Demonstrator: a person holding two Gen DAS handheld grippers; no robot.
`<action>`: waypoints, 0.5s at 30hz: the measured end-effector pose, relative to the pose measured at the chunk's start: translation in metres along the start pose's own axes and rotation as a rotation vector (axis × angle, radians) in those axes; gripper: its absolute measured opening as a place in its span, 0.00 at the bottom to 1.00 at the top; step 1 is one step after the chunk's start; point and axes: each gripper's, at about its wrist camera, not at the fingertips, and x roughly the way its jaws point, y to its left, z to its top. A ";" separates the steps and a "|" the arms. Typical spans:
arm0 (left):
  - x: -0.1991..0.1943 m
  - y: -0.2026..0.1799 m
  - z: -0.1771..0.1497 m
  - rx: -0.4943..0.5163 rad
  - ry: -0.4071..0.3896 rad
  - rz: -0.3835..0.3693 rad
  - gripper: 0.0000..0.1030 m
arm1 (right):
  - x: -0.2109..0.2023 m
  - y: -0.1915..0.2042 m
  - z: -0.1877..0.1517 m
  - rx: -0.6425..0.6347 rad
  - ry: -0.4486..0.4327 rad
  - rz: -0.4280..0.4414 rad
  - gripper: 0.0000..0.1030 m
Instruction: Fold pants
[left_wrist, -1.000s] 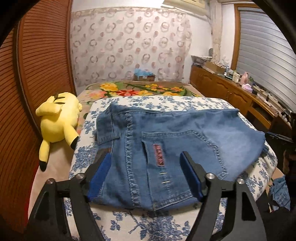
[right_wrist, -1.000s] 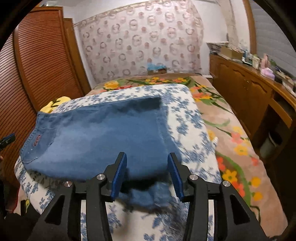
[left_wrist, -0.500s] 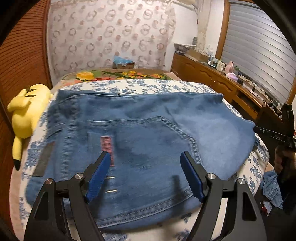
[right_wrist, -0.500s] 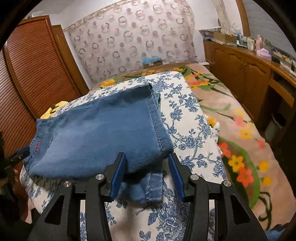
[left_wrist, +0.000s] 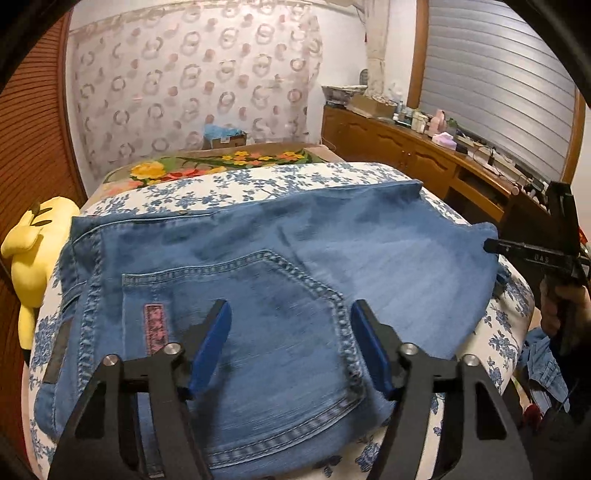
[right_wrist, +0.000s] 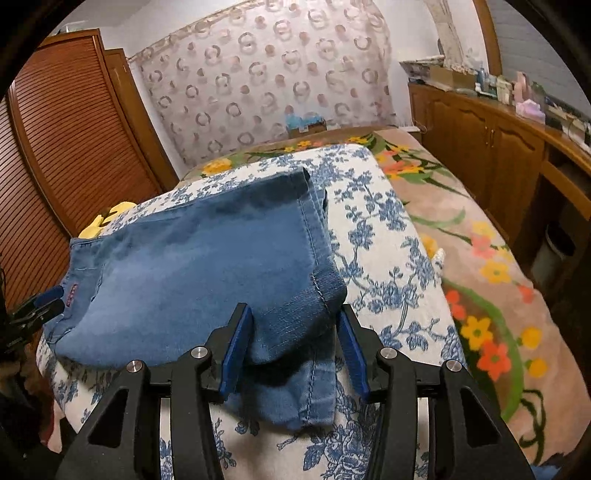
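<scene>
The bed, under a white cover printed with blue flowers, fills both views, and the folded jeans lie flat across its near end, waistband toward the yellow plush toy at the left edge and the folded end toward the person's right; compared with a second ago the left gripper has slid along the near edge from the waistband corner to the back pocket, and its blue jaws have just been closing in, though they stand apart above the denim with cloth below and between them and nothing pinched; the right gripper has hardly shifted, and its jaws straddle the doubled corner of the leg end, near or touching the cloth on each side; whether they truly squeeze it I cannot tell; I judge the pants already folded at least once and both tools lining up along the near edge for the next fold, the left one not yet gripping; on the pocket sits a small red label, its lettering too blurred to read; the right gripper's arm, seen from the left wrist, carries pale characters that look like "UAS", uncertain.
</scene>
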 end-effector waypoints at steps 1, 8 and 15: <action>0.001 -0.001 0.000 0.004 0.002 -0.002 0.54 | -0.001 0.000 0.000 -0.005 -0.006 -0.001 0.48; 0.012 -0.005 0.004 0.020 0.027 -0.013 0.27 | -0.004 0.002 0.002 -0.038 -0.028 -0.006 0.16; 0.000 -0.004 0.004 0.012 0.011 -0.009 0.21 | -0.008 0.032 0.019 -0.138 -0.056 0.075 0.04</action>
